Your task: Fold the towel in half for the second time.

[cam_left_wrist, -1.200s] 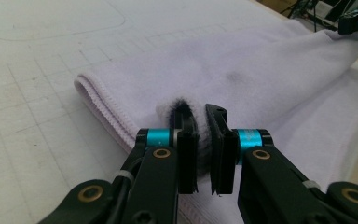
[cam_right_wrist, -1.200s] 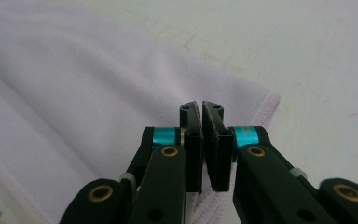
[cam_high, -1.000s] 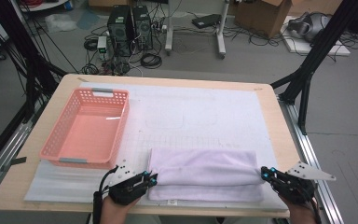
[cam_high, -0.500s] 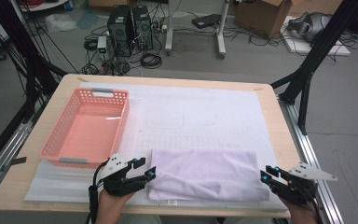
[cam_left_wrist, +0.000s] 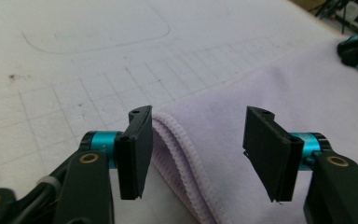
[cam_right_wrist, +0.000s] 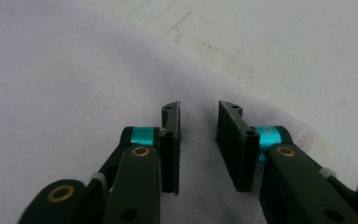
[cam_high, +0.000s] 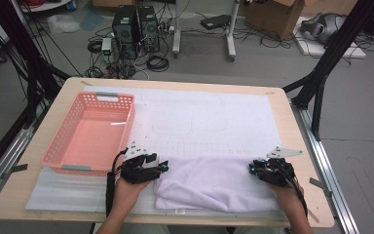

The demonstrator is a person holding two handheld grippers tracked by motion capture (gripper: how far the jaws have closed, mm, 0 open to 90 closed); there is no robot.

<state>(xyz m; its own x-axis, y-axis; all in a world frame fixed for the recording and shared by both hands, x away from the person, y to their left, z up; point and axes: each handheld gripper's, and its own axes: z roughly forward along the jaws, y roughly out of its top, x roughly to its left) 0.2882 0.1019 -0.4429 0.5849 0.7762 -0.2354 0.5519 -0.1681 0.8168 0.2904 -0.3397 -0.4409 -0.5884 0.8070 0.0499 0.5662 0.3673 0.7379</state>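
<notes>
Folding in hand, judged from the layout: pale lilac folded terry towel (cam_high: 216, 183) lying flat on the white gridded foam mat (cam_high: 209, 119), at the near edge of the wooden table (cam_high: 302, 161), well right of the salmon-pink plastic lattice basket (cam_high: 90, 134).

Left gripper (cam_left_wrist: 193, 149) standing open, having just opened and then eased in a little — the towel's stacked, hemmed left edge between the jaws, rubber pads clear of the cloth. Right gripper (cam_right_wrist: 198, 140) also apart, jaws narrower and just closing, poised over the towel's right end with nothing pinched yet.

Next move, by this reading: lowering both pairs of jaws onto the layered ends, closing on every layer at once, then lifting together — a missed lower layer likely to spoil the fold.

Room: bare mat ahead of the towel, wide open for carrying the cloth forward. Near table edge close behind the hands; basket wall just beside the left gripper, worth avoiding.
</notes>
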